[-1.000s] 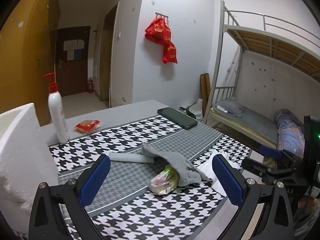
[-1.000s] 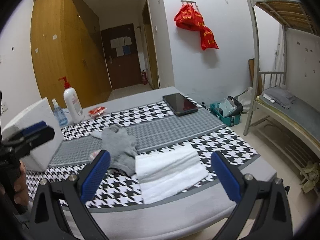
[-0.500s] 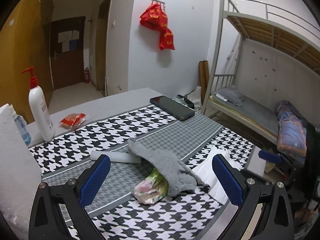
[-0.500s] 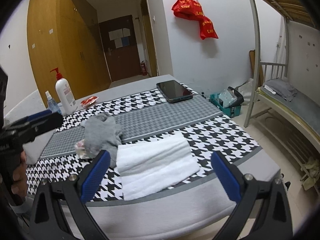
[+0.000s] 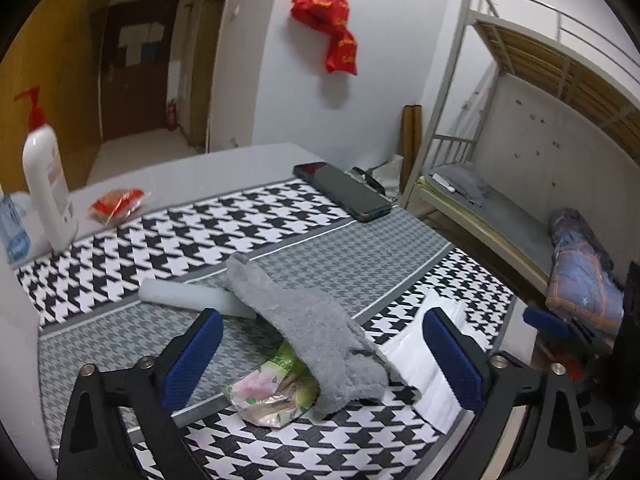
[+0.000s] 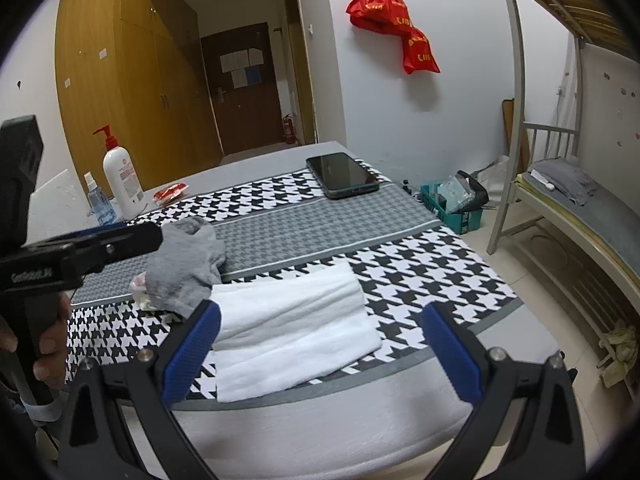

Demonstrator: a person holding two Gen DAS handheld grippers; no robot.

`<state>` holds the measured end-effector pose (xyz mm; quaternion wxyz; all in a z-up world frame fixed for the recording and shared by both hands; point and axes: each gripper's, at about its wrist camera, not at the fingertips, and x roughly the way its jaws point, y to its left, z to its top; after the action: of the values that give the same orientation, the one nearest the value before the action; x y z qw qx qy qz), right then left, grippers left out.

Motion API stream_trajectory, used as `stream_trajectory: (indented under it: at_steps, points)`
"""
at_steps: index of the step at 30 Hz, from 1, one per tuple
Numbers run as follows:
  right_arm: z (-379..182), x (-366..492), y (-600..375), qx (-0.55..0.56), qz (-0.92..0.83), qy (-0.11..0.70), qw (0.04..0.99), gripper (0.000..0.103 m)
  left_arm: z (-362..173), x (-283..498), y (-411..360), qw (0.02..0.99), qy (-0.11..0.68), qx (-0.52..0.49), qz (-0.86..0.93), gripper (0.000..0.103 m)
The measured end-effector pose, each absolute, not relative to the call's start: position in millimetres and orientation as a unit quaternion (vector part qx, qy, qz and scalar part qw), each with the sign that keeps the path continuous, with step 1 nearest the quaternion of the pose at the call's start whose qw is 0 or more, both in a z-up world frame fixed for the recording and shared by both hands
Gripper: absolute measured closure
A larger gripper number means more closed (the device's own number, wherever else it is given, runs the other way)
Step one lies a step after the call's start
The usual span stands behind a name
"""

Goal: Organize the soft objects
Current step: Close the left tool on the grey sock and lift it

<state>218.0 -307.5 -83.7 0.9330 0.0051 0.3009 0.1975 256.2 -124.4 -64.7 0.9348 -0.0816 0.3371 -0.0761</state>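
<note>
The left gripper (image 5: 322, 354) hung with its jaws wide apart and empty, the gray sock (image 5: 316, 332) lying directly between and just beyond them. The sock's long axis ran away from the jaws toward the far left, its near end draped over a flowered packet (image 5: 276, 388), its far end resting on a white roll (image 5: 192, 300). The right gripper (image 6: 320, 348), also spread open and holding nothing, faced the folded white towel (image 6: 296, 328), whose long side lay across its jaws near the table (image 6: 360, 428) edge. The left gripper looked nearer the sock. Beyond, the patterned cloth (image 6: 304, 232) lay bare up to a phone (image 6: 342, 176).
</note>
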Motion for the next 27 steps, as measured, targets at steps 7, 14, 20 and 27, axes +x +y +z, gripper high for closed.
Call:
stream_trajectory:
  at_steps: [7, 14, 20, 27]
  points:
    - [-87, 224, -306, 0.004, 0.198, 0.306, 0.931, 0.001, -81, 270, -120, 0.918, 0.37, -0.106, -0.089, 0.027]
    - [-87, 228, -302, -0.001, 0.201, 0.309, 0.93, 0.001, -88, 278, -118, 0.91, 0.383, -0.123, -0.097, 0.06]
    - [-91, 230, -303, 0.003, 0.198, 0.316, 0.928, 0.001, -87, 280, -116, 0.915, 0.369, -0.126, -0.105, 0.094]
    - [-92, 232, -299, -0.004, 0.2, 0.323, 0.925, 0.001, -66, 264, -107, 0.93, 0.319, -0.132, -0.127, 0.098]
